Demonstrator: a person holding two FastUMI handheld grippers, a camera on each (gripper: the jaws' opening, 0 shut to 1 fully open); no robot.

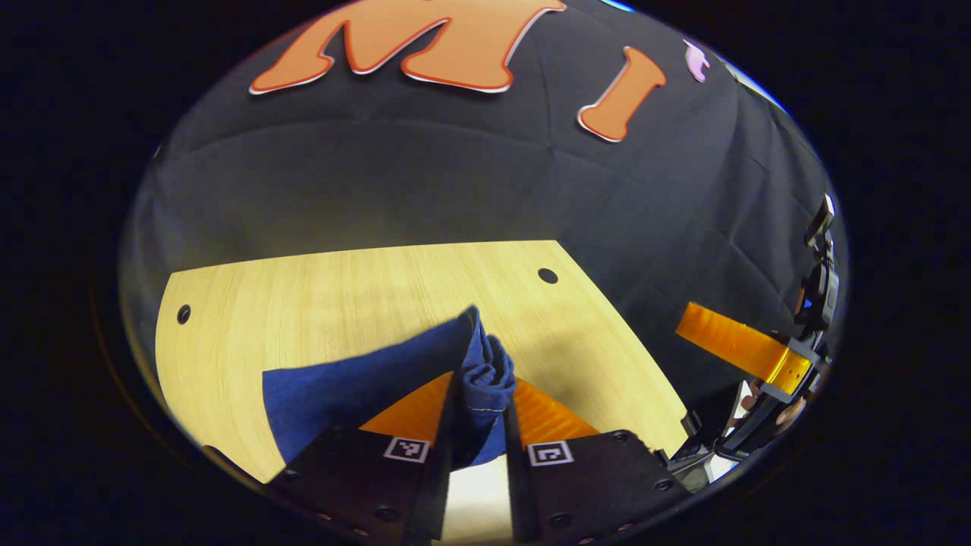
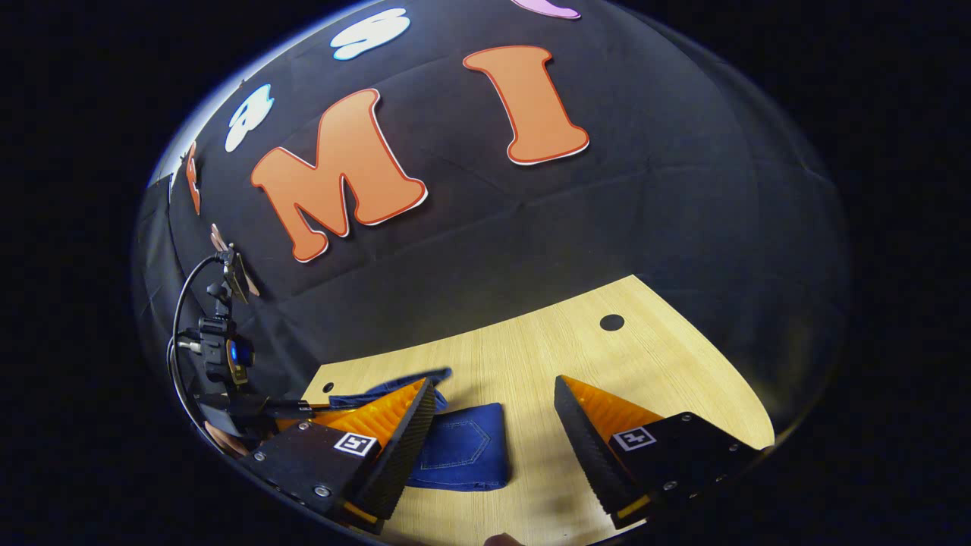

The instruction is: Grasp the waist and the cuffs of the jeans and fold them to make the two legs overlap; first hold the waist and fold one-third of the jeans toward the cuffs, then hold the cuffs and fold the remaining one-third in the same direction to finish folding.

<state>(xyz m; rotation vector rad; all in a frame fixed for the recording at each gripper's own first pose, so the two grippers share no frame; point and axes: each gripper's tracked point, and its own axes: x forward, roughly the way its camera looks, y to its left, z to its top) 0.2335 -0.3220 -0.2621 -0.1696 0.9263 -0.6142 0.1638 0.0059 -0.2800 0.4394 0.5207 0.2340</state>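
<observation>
The blue jeans (image 1: 341,394) lie on the light wooden table (image 1: 341,296), and a bunched fold of denim rises between my left gripper's fingers. My left gripper (image 1: 482,387) is shut on that bunched edge, both black pads pressing it. I cannot tell whether this part is waist or cuff. In the right gripper view the folded jeans (image 2: 463,447) show a back pocket, lying flat beneath and between the fingers. My right gripper (image 2: 494,387) hovers above them, open wide with nothing held. A raised strip of denim (image 2: 410,377) shows behind its left finger.
The table has small round holes (image 1: 548,275) near its far corners, and one hole (image 2: 611,322) lies ahead of the right gripper. The right gripper's orange finger (image 1: 740,345) and a hand (image 1: 789,413) appear off the table's right edge. The left gripper's camera mount and cable (image 2: 220,356) stand at the far left.
</observation>
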